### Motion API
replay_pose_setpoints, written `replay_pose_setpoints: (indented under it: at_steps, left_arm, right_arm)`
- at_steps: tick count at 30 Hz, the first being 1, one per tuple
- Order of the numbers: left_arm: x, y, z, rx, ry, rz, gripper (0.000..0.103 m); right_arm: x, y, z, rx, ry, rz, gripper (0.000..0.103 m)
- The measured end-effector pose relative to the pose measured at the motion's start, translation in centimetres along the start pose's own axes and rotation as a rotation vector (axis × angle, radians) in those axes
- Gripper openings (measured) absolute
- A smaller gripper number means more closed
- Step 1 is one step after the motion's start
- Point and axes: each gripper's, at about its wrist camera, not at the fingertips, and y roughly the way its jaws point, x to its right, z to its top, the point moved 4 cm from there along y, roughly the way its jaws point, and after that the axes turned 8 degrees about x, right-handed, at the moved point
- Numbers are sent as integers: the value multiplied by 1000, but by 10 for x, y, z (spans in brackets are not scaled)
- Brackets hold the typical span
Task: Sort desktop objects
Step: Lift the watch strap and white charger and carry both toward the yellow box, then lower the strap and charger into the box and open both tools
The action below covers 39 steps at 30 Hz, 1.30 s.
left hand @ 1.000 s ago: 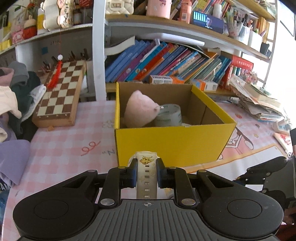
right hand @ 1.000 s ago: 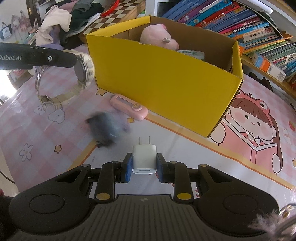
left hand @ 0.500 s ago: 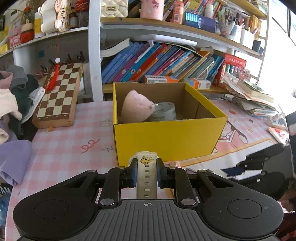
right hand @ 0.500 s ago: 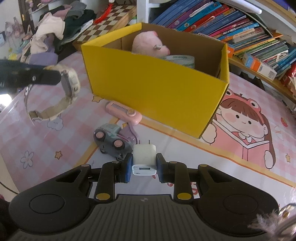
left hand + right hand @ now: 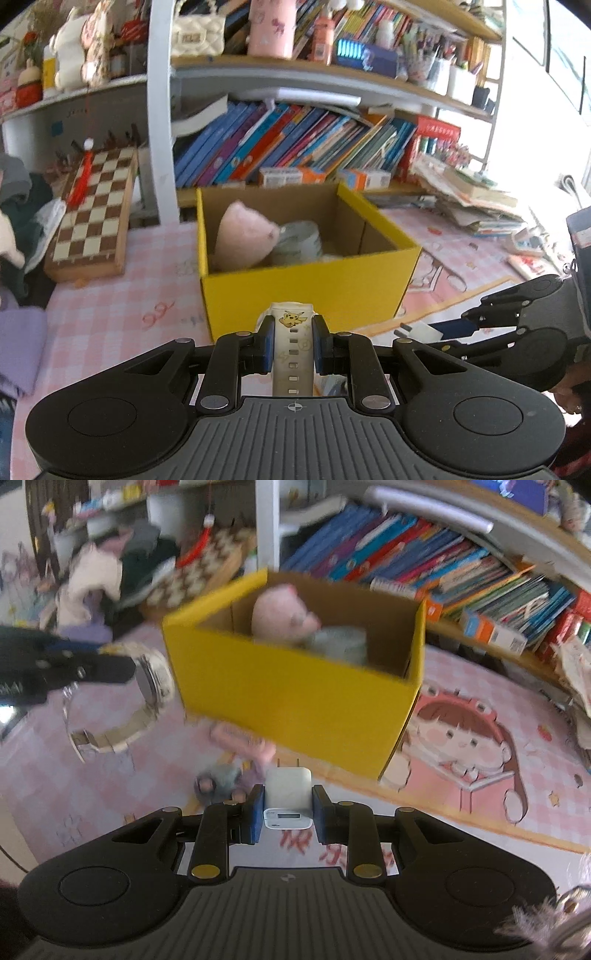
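Note:
My left gripper (image 5: 293,345) is shut on the strap of a cream wristwatch (image 5: 291,354), held in the air in front of the yellow box (image 5: 310,288). The watch (image 5: 147,690) also shows at the left of the right wrist view, hanging from the left gripper's fingers (image 5: 107,666). My right gripper (image 5: 288,806) is shut on a white plug-in charger (image 5: 288,794), raised above the desk short of the yellow box (image 5: 295,698). Inside the box lie a pink plush toy (image 5: 243,236) and a roll of tape (image 5: 299,242).
A small toy car (image 5: 218,781) and a pink oblong item (image 5: 243,740) lie on the pink mat below the box's front. A chessboard (image 5: 92,218) and a heap of clothes (image 5: 18,221) sit left; bookshelves (image 5: 295,147) behind; stacked papers (image 5: 476,206) to the right.
My right gripper has risen with the charger, and the box now sits lower and farther in its view. The left gripper with the watch has barely shifted.

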Motion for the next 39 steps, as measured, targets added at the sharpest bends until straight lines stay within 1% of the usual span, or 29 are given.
replay_pose_setpoints:
  at_steps: [2, 7, 11, 14, 17, 20, 26, 34, 39]
  left_arm:
    - [1, 0, 10, 26, 15, -13, 19]
    - [3, 8, 39, 88, 61, -34, 19]
    - [3, 21, 60, 131, 98, -30, 19]
    - [2, 36, 72, 143, 117, -22, 19]
    - [0, 52, 77, 134, 129, -16, 19]
    - [-3, 71, 76, 106, 139, -8, 19]
    - [-7, 107, 65, 26, 145, 8, 19]
    - [-11, 148, 51, -71, 151, 12, 19]
    - [-14, 172, 44, -132, 146, 2, 19]
  right_arm:
    - [4, -7, 13, 41, 19, -3, 25]
    - [17, -15, 52, 134, 19, -20, 25]
    - [30, -7, 82, 182, -12, -37, 25]
    - [40, 8, 102, 191, -45, -46, 25]
    - [47, 26, 113, 174, -87, -45, 25]
    - [53, 47, 117, 133, -128, -38, 25]
    - [58, 89, 111, 33, -205, -6, 25]
    - [61, 134, 104, -37, -285, 31, 25]
    - [63, 159, 101, -107, -353, 46, 25]
